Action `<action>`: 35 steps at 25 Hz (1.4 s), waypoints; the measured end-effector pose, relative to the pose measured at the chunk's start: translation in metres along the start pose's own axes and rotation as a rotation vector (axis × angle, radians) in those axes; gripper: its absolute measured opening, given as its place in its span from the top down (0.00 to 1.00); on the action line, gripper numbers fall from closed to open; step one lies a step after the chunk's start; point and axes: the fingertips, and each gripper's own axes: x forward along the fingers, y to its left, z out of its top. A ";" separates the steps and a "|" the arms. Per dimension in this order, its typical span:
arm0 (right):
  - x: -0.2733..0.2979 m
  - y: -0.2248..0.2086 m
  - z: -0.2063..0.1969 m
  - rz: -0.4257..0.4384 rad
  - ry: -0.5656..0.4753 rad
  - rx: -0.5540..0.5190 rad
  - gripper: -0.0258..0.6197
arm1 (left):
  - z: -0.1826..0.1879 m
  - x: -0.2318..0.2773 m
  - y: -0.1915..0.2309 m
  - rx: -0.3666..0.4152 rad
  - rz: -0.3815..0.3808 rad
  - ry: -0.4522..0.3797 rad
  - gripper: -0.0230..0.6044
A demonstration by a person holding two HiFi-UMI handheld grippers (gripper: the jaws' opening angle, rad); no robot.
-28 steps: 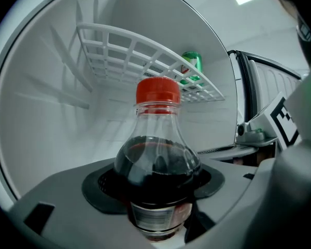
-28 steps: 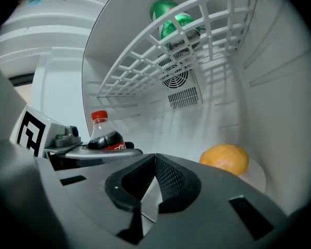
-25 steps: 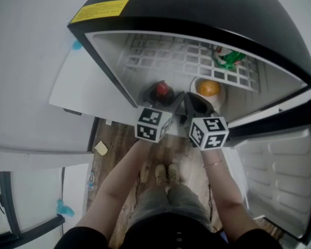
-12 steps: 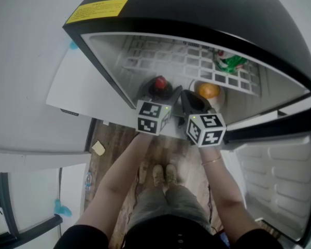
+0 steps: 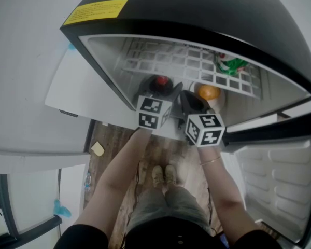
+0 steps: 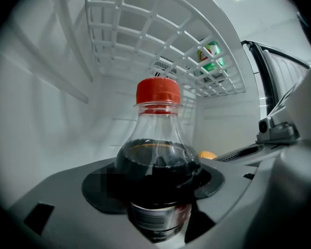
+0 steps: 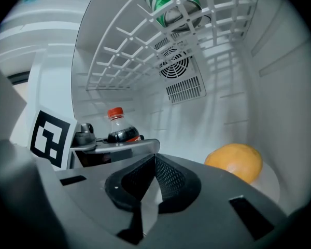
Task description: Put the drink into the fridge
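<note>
Here, an open fridge (image 5: 207,14), black on top, with a yellow label (image 5: 96,10) near its front edge. Door (image 5: 280,175) swung out to the person's right. Both grippers reach into the lower compartment, under the white wire shelf (image 7: 145,51).

Left gripper (image 6: 155,184): jaws set wide, clamped on the drink bottle (image 6: 156,139). Dark pads press the bottle's body from both sides, just above its label. Bottle upright, red cap on, dark liquid up to the shoulder. It sits inside the fridge on the left side of the compartment, below the shelf. Whether its base touches the fridge floor I cannot tell.

Right gripper (image 7: 155,162): mesh-faced fingers pressed together at the tips, nothing between them. It hangs just beside the left gripper, to its right, pointing at the back wall.

An orange (image 7: 234,161) lies on a white plate (image 7: 273,184) on the right side of the compartment, near the right gripper's tips but apart from them, and well apart from the bottle.

On the wire shelf, toward the back right, a green container (image 7: 171,1) lies on its side. Round fan grille (image 7: 177,66) on the back wall, a slotted vent right below it.

The head view shows the person's forearms, shoes and a wooden floor (image 5: 119,139) below the fridge.
</note>
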 end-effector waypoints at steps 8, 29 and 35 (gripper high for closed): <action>0.003 -0.002 -0.001 -0.003 0.002 0.005 0.95 | 0.002 0.013 0.000 0.031 -0.012 0.009 0.45; -0.006 -0.009 -0.016 -0.019 0.031 0.039 0.95 | -0.003 0.015 -0.009 0.034 -0.055 0.021 0.44; -0.009 -0.006 -0.018 -0.019 0.033 0.053 0.95 | -0.005 0.014 -0.008 -0.007 -0.041 0.026 0.43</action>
